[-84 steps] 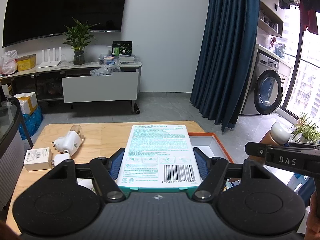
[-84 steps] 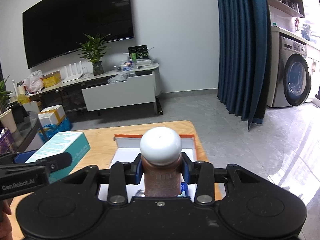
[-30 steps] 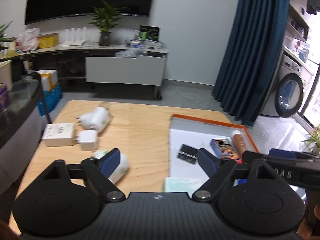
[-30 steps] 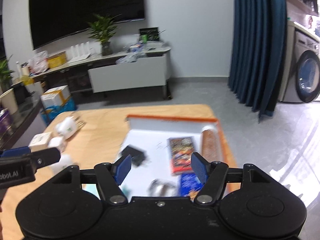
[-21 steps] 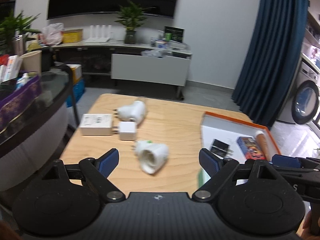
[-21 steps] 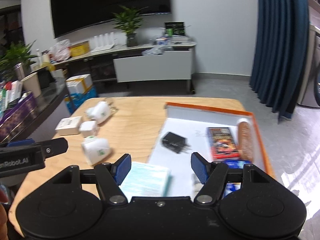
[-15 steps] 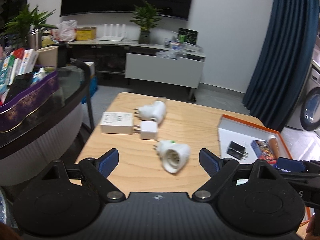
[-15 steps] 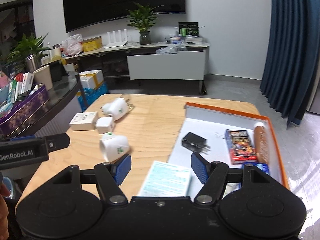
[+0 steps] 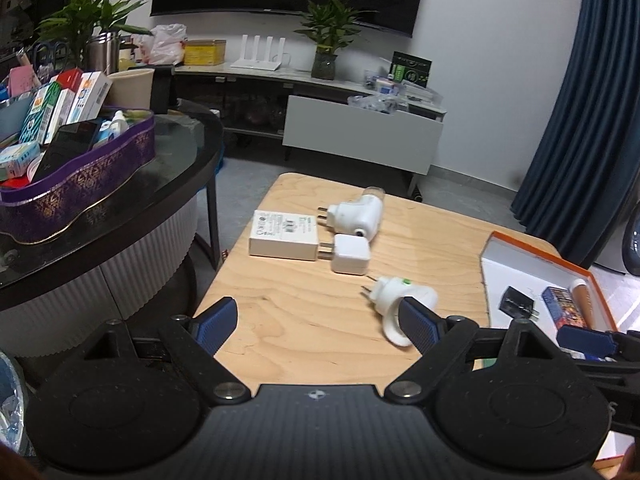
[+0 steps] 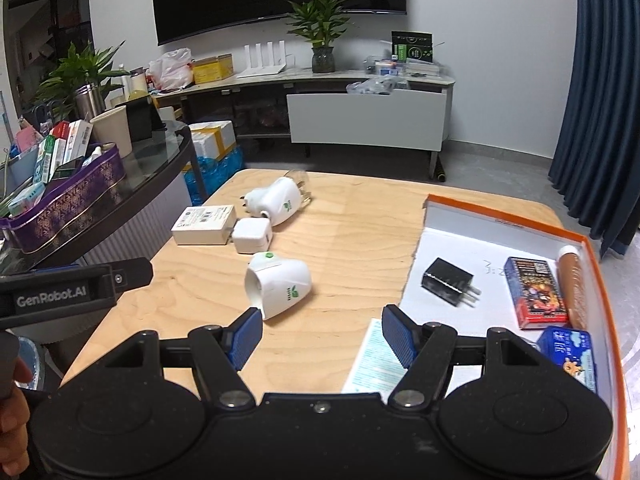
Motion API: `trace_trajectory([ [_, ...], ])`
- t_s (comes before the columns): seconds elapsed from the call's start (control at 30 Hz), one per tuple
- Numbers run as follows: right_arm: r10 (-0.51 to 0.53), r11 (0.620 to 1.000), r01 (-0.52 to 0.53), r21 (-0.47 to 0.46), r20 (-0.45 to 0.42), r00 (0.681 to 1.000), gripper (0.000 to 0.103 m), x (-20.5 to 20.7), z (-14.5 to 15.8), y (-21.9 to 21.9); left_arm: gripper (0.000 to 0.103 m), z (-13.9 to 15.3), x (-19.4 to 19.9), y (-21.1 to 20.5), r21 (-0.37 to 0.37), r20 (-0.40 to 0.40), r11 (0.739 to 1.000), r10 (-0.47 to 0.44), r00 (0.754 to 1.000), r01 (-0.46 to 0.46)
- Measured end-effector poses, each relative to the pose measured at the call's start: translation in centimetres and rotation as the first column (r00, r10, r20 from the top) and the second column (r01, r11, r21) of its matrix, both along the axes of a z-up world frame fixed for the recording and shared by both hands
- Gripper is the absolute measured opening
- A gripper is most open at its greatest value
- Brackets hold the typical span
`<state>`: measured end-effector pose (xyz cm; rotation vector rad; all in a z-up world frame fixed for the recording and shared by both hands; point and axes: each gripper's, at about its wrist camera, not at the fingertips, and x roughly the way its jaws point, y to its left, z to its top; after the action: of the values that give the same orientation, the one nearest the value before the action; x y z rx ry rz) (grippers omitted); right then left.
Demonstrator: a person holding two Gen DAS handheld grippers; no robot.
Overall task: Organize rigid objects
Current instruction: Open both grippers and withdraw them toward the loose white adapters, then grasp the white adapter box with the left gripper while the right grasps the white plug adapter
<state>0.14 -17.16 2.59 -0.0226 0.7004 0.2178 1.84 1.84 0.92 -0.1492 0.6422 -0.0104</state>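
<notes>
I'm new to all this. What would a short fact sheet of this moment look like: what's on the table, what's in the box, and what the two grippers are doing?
Surface: wooden table
Loose on table: two white plug-in devices, white charger cube, flat white box
Container: orange-rimmed box
In container: black charger, red card pack, brown bottle, blue pack, teal bandage box
Left gripper: open, empty
Right gripper: open, empty
</notes>
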Motion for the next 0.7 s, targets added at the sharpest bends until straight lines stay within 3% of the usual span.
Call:
trace_trajectory([
  [0.43,0.013,1.000,-0.012,0.013,-0.036,0.999,0.079,1.5,-1.8,-0.2,0.099,-1.6,7.7,2.6,0.044,-0.029,0.994,0.101,0.994,-0.100],
  [0.7,0.037,0.999,-0.035,0.034,-0.039,0.999,0.079,2.9,-2.5,0.3,0.100,-2.9,14.2,2.0,0.086,-0.063,0.993,0.089,0.994,-0.084],
])
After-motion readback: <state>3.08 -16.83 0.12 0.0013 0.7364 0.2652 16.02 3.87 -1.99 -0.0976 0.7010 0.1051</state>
